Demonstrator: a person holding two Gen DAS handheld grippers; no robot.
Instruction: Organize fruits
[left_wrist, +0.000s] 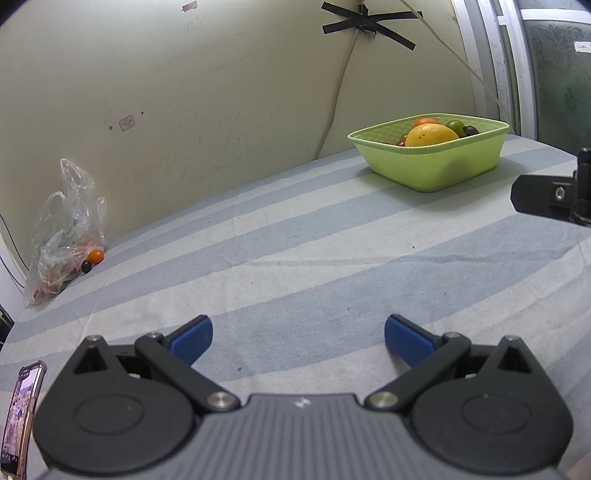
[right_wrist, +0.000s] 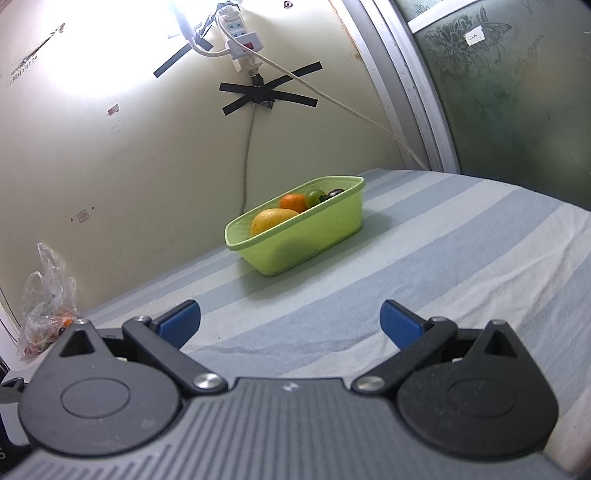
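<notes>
Both hand-held grippers (left_wrist: 298, 341) (right_wrist: 290, 325) level, spread, empty.

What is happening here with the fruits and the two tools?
A person holds two tongs over a striped cloth, and both are open and empty. The left tongs and the right tongs point toward a green basket by the wall, which already holds a large yellow fruit and some smaller ones. More fruit remains in a plastic bag at the far left.

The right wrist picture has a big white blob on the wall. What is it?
In the right wrist view that is lamp glare on the wall, washing out detail beside the power strip; the left wrist view shows the same wall evenly lit, without glare.
</notes>
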